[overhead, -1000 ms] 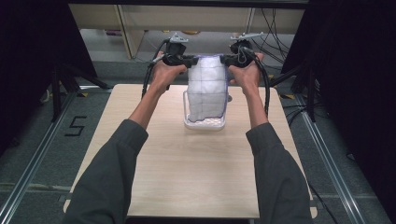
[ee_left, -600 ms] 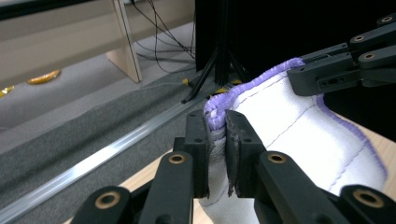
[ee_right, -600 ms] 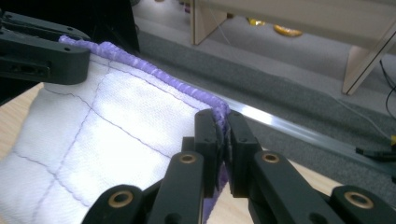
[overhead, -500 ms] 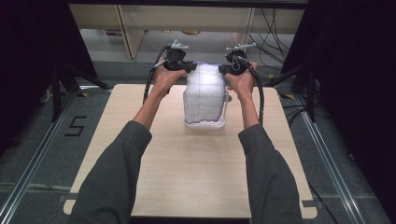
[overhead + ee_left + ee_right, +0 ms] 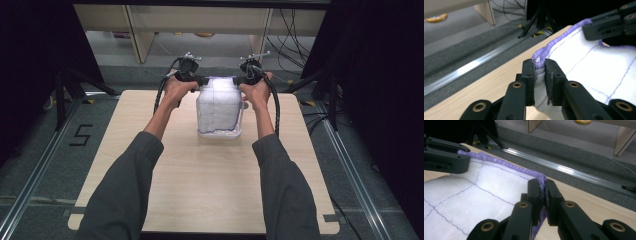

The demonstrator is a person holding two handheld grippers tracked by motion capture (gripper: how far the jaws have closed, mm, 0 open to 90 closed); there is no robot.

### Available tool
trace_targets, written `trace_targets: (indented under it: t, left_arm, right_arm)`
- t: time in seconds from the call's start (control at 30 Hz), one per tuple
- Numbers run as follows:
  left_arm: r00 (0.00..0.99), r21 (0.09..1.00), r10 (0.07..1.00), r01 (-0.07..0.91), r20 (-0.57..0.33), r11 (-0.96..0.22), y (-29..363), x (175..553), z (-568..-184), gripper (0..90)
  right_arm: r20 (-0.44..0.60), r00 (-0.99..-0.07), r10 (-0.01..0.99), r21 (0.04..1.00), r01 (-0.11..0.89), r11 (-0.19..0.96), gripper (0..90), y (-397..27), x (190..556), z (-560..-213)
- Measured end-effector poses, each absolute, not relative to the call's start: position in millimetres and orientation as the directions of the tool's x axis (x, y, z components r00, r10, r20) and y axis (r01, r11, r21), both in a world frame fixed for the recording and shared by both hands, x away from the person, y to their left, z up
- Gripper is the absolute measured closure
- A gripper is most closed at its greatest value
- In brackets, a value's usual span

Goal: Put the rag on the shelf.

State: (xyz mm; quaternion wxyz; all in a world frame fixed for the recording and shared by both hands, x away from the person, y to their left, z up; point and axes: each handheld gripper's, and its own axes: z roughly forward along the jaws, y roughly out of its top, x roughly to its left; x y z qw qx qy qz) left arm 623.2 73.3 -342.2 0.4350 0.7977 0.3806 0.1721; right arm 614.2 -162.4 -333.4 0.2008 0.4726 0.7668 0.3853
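A white quilted cloth with purple edging hangs between my two grippers over the far middle of the table, its lower edge resting on the wood. My left gripper pinches the cloth's top left corner. In the left gripper view the purple hem sits between the left gripper's jaws, which have just been opening a little. My right gripper holds the top right corner. Seen close up, my right gripper is pressed on the hem, though its jaws have just eased slightly. The white cloth spreads away from them.
The light wooden table stretches toward me from the cloth. Metal floor rails run along both sides. Shelf legs and cables lie beyond the far edge, with dark curtains on either side.
Both hands have come down with the cloth. Its lower part now sits folded on the table and it hangs shorter.
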Motion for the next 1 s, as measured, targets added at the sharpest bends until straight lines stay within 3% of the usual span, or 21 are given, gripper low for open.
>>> trace_targets:
  t: [0.07, 0.2, 0.63, 1.0]
  left_arm:
    - [0.632, 0.823, 0.771, 0.476, -0.075, -0.310, 77.4, 623.3, -343.2, 67.9]
    - [0.634, 0.816, 0.771, 0.479, -0.066, -0.324, 86.0, 621.1, -339.3, 64.2]
    - [0.651, 0.808, 0.752, 0.494, -0.100, -0.320, 104.3, 595.4, -322.0, 59.6]
    - [0.650, 0.802, 0.754, 0.499, -0.094, -0.330, 129.4, 564.5, -311.6, 48.4]
  right_arm:
    - [0.064, -0.456, 0.888, 0.770, 0.588, 0.247, 77.9, -163.1, 614.9, -335.1]
    - [0.071, -0.422, 0.904, 0.771, 0.598, 0.219, 65.4, -169.6, 615.9, -336.0]
    - [0.110, -0.418, 0.902, 0.801, 0.575, 0.169, 57.3, -199.9, 596.2, -320.3]
    - [0.076, -0.482, 0.873, 0.817, 0.532, 0.223, 54.2, -215.1, 565.8, -307.8]
